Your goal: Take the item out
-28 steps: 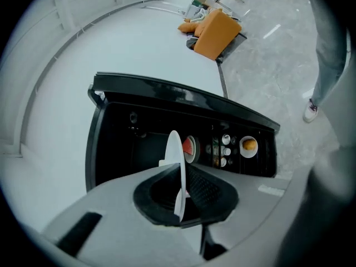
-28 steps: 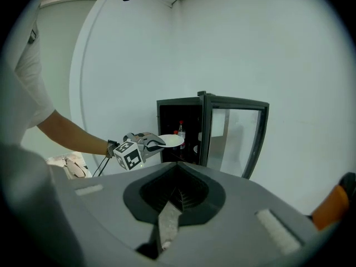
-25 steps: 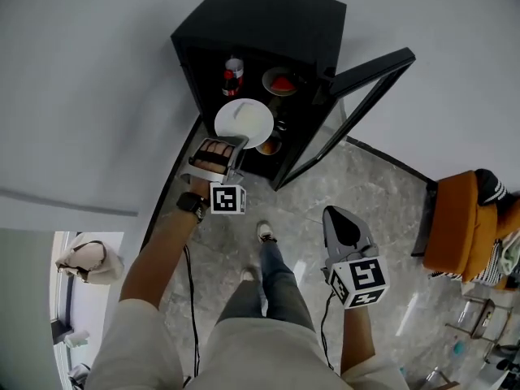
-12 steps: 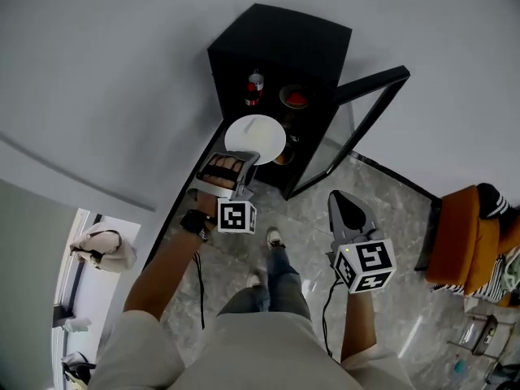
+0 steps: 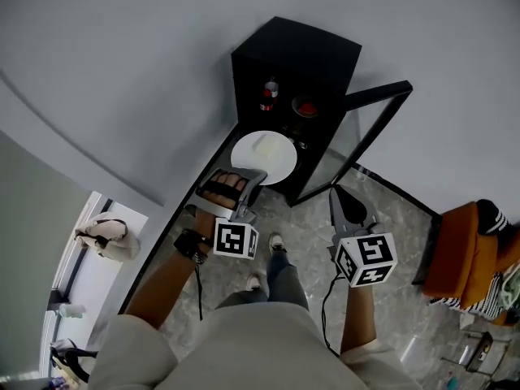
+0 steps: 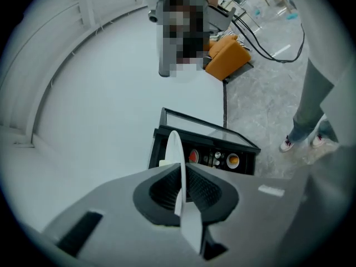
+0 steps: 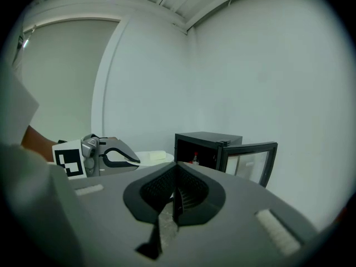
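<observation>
The plate (image 5: 264,157) is clear of the cabinet (image 5: 296,51). It hangs in the air just ahead of the left hand-held gripper (image 5: 253,177), between that gripper's tips and the cabinet's open front, with the floor (image 5: 390,218) well below.

It is a round, thin, white disc with a smooth, glazed-looking face, and it is stiff. It is probably ceramic or hard plastic, so I would treat it as breakable and slippery. A small pale block (image 5: 266,143) lies loose on top, beyond the jaws and toward the far side.

The left gripper view shows the jaws closed on the near rim, with the plate (image 6: 177,166) edge-on between the ribbed black pads. This is a rim pinch, so the whole weight levers out ahead of the grip. The rim is the only place to take it, and biting deeper onto it would hold steadier. Any tilt could slide the block off or twist the plate in the pads, so it should be kept level.

The right hand-held gripper (image 5: 335,195) is beside the left one and apart from it. Its jaws are together on nothing, as its own view (image 7: 175,174) shows.

Beyond the plate, the cabinet is a matte black box with a glass door (image 5: 357,132) swung open toward the right gripper's side. A red can (image 5: 267,96) and a bowl (image 5: 305,106) with something red in it sit on a shelf inside. The floor is polished grey stone.
</observation>
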{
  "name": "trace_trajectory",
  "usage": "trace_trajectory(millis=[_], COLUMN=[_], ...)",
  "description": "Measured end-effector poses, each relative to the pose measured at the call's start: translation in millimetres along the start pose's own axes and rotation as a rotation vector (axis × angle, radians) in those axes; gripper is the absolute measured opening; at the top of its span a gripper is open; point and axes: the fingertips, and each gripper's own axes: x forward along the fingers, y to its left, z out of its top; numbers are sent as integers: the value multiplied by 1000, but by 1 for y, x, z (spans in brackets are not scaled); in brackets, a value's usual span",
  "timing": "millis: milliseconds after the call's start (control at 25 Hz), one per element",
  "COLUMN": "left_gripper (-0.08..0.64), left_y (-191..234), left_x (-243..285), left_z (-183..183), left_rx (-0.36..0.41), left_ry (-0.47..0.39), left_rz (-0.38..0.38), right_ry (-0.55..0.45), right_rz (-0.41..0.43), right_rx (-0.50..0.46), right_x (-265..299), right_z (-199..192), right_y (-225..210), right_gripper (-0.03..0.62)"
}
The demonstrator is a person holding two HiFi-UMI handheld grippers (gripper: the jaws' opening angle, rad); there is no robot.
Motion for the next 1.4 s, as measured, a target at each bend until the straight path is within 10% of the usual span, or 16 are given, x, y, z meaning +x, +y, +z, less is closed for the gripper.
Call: trace_trajectory(millis=[1400], left_gripper=[18], left_y=[14], left_x=[-103], left_z=[2], left_rx=[-12], left_ry=[59], left_rz=[28], right_ry=[-4], right_rz=[34], right_rx=[-79], right_x=[-33], right_z=[4], right_y=[52], right_gripper=[6])
